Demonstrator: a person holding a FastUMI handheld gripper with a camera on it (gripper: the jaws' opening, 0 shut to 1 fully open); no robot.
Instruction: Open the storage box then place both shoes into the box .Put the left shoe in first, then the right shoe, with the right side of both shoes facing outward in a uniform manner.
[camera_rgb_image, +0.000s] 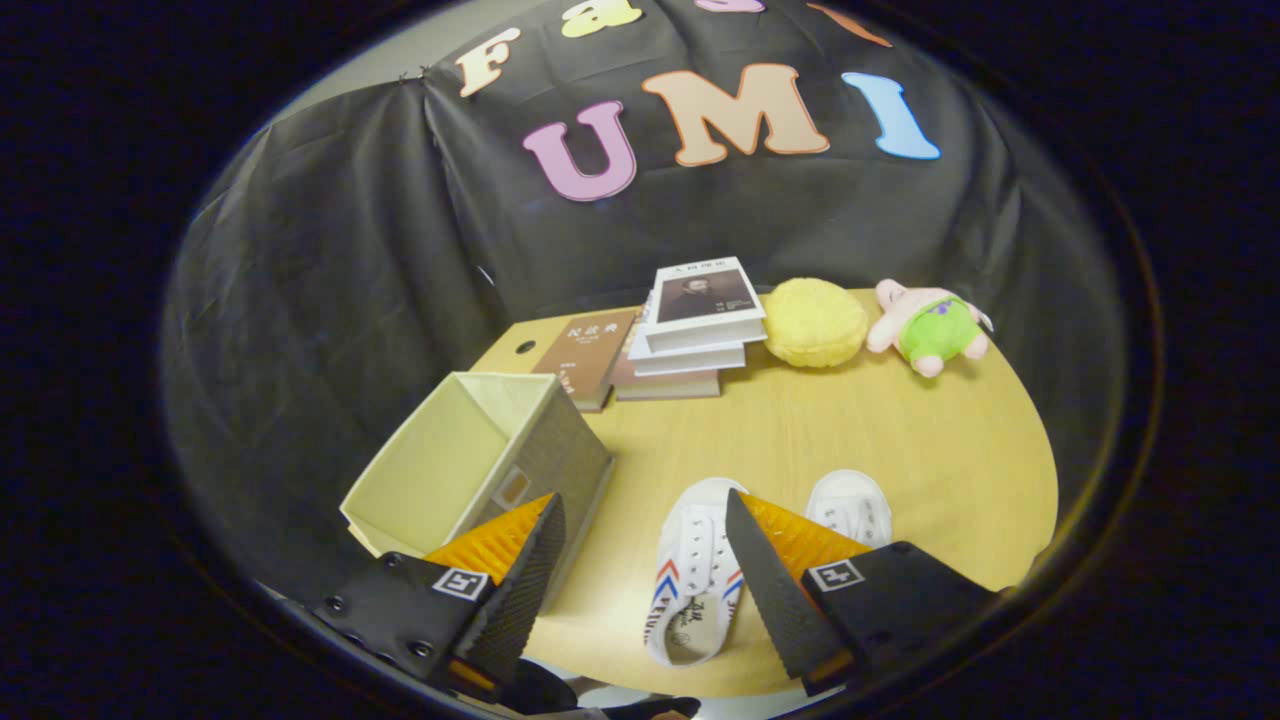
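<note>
Behind open jaws, second shoe (850, 508) partly hidden; box (480, 465) lidless.

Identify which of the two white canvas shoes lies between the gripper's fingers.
The white canvas shoe with red and blue stripes lies between the open gripper fingers; the other white shoe sits beyond one finger.

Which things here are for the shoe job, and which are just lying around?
For the job: the storage box, already open; the shoe between the open fingers; the second shoe beyond the right finger.

Just lying about: the stack of books, the brown book, the yellow cushion, the pink plush toy.
</note>
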